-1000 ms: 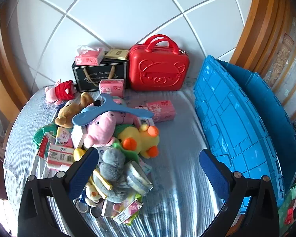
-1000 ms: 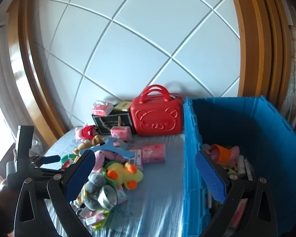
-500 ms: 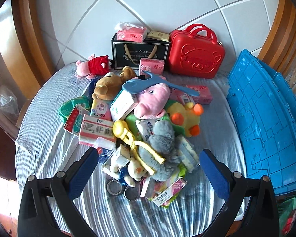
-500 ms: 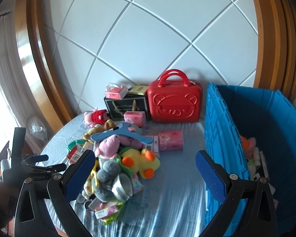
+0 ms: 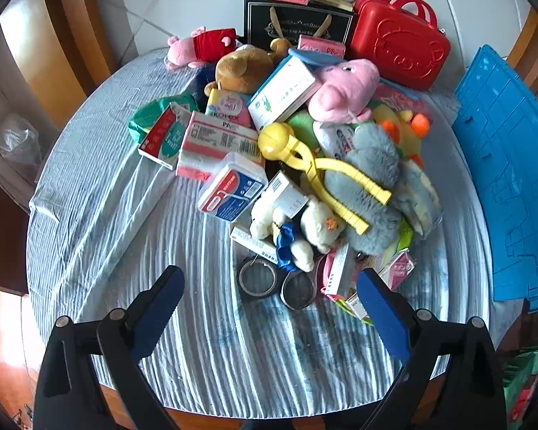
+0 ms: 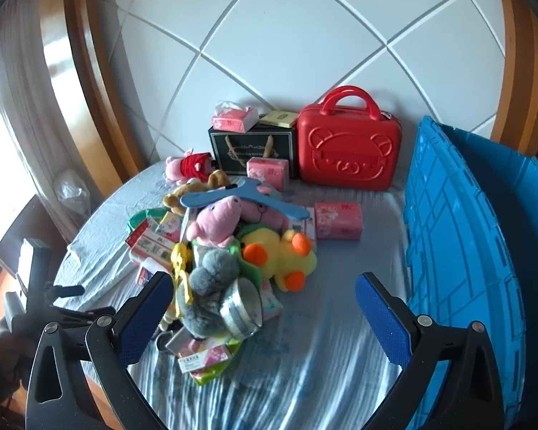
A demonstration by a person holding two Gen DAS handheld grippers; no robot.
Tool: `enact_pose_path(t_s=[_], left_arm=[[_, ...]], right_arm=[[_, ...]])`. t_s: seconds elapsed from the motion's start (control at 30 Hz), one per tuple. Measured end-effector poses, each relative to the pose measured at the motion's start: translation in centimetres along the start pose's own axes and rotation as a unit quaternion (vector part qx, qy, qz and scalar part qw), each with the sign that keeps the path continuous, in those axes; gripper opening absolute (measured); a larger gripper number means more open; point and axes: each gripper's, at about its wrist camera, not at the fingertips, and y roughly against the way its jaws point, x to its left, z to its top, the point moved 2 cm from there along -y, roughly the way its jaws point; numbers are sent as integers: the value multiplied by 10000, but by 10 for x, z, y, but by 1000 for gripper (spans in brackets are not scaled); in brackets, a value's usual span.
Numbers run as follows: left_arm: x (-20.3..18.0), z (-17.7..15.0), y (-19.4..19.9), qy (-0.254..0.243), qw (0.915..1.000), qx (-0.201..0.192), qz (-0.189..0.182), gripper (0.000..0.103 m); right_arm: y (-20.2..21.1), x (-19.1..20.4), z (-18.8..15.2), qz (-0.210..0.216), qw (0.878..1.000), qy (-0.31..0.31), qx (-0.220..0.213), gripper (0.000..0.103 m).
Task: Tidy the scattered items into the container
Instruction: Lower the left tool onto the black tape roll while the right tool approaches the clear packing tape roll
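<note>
A heap of toys and packets lies on the striped cloth (image 5: 132, 236): a pink pig plush (image 5: 340, 89), a grey plush (image 5: 366, 186), a yellow clamp toy (image 5: 319, 175), a small white plush (image 5: 305, 225) and two tape rolls (image 5: 258, 279). My left gripper (image 5: 269, 276) hovers over the heap's near edge. Its jaws are closing, still wide, and the pads press on nothing. My right gripper (image 6: 263, 279) stands open above the cloth, with the yellow duck (image 6: 283, 254) and grey plush (image 6: 211, 268) just beyond its fingers. The blue crate (image 6: 459, 243) stands at the right.
A red case (image 6: 348, 154), a black gift bag (image 6: 251, 150) and pink tissue packs (image 6: 337, 220) sit by the tiled back wall. A blue hanger (image 6: 240, 197) tops the heap. Wooden frames flank the table. The left tool's body (image 6: 36, 286) shows at the lower left.
Both grippers came down and closer to the heap. The left one now looks steeply down on the heap's near edge, and its jaws have narrowed a little. The crate slid rightward in both views.
</note>
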Motion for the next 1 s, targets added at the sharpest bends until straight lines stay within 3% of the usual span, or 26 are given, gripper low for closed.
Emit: enact_pose_path(t_s=[0.2, 0.5, 0.73, 0.93, 1.0], left_arm=[[12, -21, -43, -109, 9996, 259, 1, 81], [25, -42, -106, -1057, 9937, 370, -49, 80], [20, -46, -141, -1886, 9810, 423, -187, 80], [9, -41, -159, -2115, 9763, 272, -372, 80], [6, -37, -160, -2103, 9763, 169, -485, 69]], right_arm=[[-18, 12, -14, 2, 9995, 48, 313, 103], [-36, 22, -34, -67, 9979, 30, 641, 103], [-46, 22, -50, -226, 9963, -104, 824, 103], [-61, 25, -64, -296, 9944, -212, 988, 103], [-68, 26, -68, -299, 9939, -230, 1033, 103]])
